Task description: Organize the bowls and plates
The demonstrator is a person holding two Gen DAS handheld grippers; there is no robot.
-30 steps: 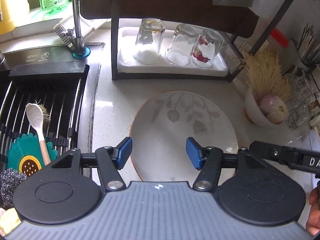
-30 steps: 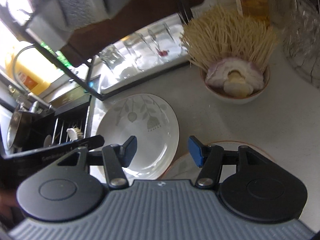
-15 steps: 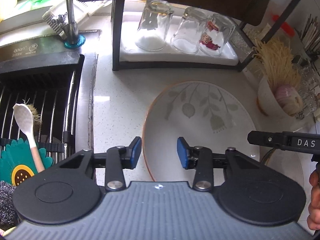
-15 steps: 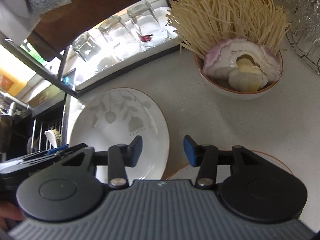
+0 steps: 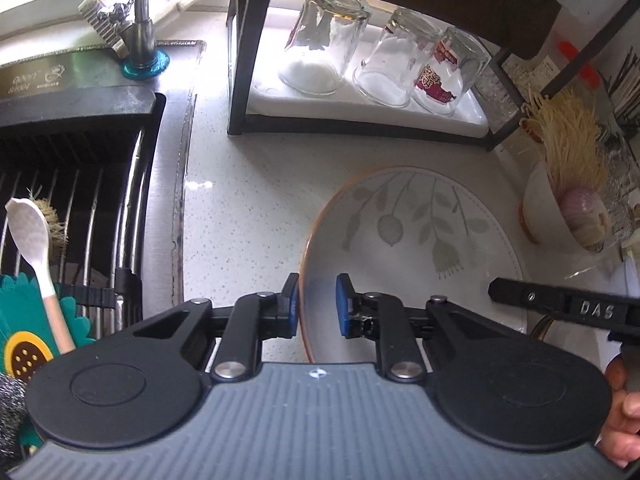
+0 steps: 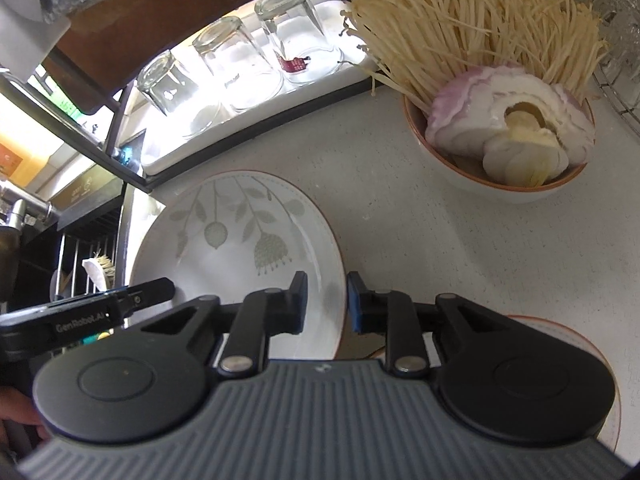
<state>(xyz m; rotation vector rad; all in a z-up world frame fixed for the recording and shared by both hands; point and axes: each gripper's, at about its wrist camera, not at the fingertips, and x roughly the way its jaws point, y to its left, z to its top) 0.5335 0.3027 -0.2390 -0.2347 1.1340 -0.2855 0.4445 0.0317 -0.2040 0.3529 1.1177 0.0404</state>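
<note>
The leaf-patterned plate (image 5: 412, 240) lies flat on the pale speckled surface (image 5: 240, 200), just right of the sink rack (image 5: 80, 184) and in front of the shelf of upturned glasses (image 5: 324, 44). The left gripper (image 5: 317, 305) straddles its left rim, and the right gripper (image 6: 327, 303) straddles its right rim. Both pairs of fingers are narrowly apart and closing with the rim between them; the blue pads do not look pressed on it yet. Neither hand is nearer: each has its own edge, so the lift turns on both closing evenly on opposite sides. The plate is round, shallow, glossy ceramic with a thin orange rim, likely slippery. A second orange-rimmed dish (image 6: 568, 336) sits under the right gripper, and a bowl (image 6: 500, 184) of onion and mushrooms stands beyond.
</note>
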